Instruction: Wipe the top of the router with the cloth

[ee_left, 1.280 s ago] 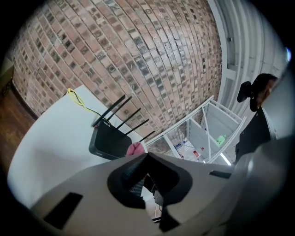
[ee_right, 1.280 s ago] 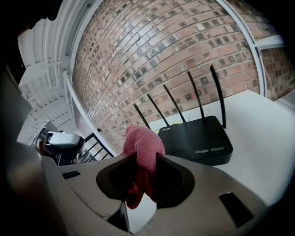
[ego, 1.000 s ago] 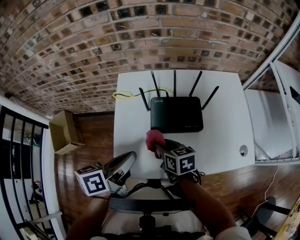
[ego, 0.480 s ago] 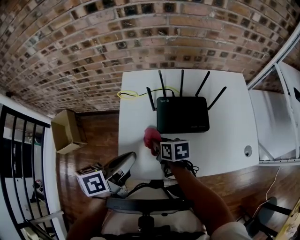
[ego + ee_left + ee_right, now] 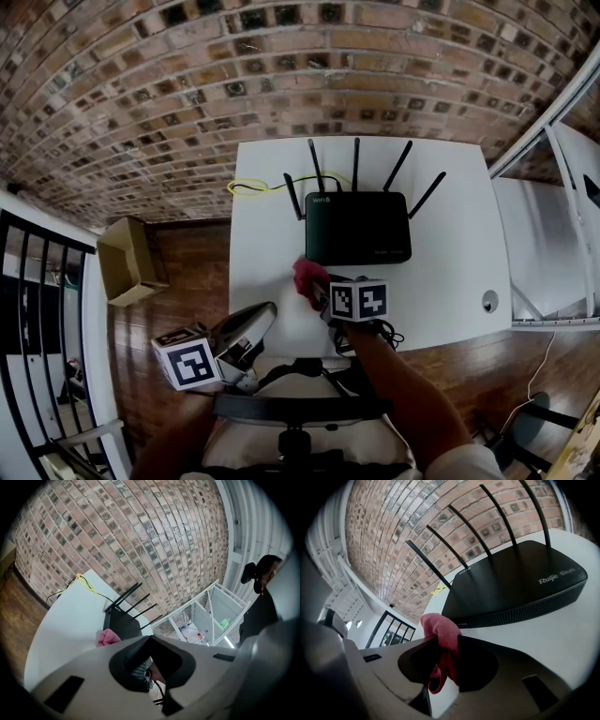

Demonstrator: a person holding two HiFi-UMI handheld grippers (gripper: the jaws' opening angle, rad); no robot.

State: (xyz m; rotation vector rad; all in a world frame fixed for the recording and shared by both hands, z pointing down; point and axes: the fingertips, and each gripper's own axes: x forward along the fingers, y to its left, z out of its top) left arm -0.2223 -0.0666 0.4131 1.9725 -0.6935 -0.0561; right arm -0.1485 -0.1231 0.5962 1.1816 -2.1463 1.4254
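Observation:
A black router (image 5: 356,228) with several upright antennas lies on the white table (image 5: 450,281), near its back. My right gripper (image 5: 316,288) is shut on a pink cloth (image 5: 307,277), just in front of the router's front left corner and above the table. In the right gripper view the cloth (image 5: 439,629) bunches out between the jaws of the right gripper (image 5: 445,643), with the router (image 5: 520,583) close ahead. My left gripper (image 5: 248,330) hovers by the table's front left edge, shut and empty. The left gripper view looks across the table at the router (image 5: 123,623) and the cloth (image 5: 108,638).
A yellow cable (image 5: 248,187) loops behind the router on the left. A black cable (image 5: 380,334) lies at the table's front edge, and a round hole (image 5: 488,301) is at its front right. A cardboard box (image 5: 127,262) sits on the wooden floor; white shelving (image 5: 553,244) stands at the right.
My right gripper has moved a little forward toward the router with the cloth in it. The left gripper has stayed where it was.

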